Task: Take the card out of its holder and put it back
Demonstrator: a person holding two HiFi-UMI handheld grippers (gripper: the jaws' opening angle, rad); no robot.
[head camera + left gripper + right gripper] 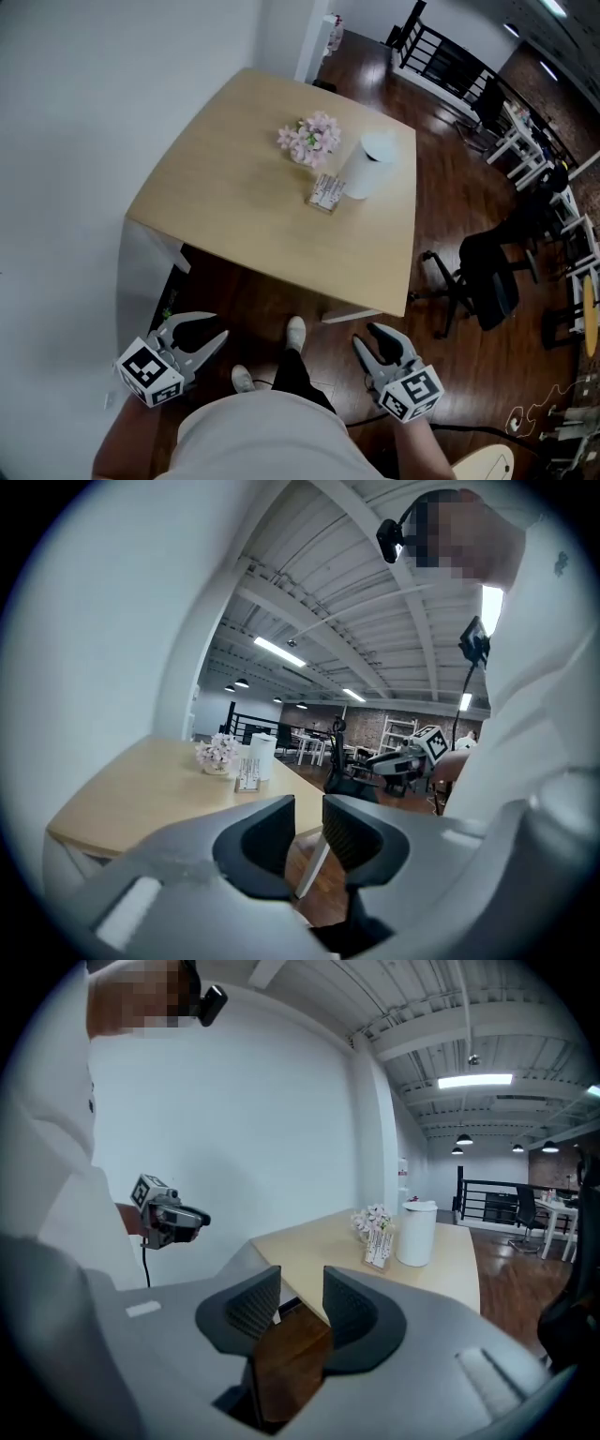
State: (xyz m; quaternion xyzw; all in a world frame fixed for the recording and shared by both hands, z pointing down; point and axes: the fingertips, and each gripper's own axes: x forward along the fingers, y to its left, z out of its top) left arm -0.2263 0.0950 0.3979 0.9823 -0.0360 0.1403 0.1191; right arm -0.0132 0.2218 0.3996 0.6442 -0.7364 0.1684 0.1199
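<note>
A small clear card holder (pixel 326 193) with a card in it stands on the light wooden table (pixel 225 202), next to pink flowers (pixel 311 138) and a white cylinder (pixel 370 166). The holder also shows far off in the left gripper view (pixel 247 778) and the right gripper view (pixel 379 1247). Both grippers hang low by the person's body, short of the table's near edge. My left gripper (pixel 202 331) (pixel 308 808) is open and empty. My right gripper (pixel 368 336) (pixel 301 1283) is open too, with only floor between its jaws.
A black office chair (pixel 487 272) stands on the dark wood floor to the table's right. A white wall (pixel 75 112) runs along the left. The person's shoes (pixel 295 330) are just before the table's near edge. More desks and a railing lie far back.
</note>
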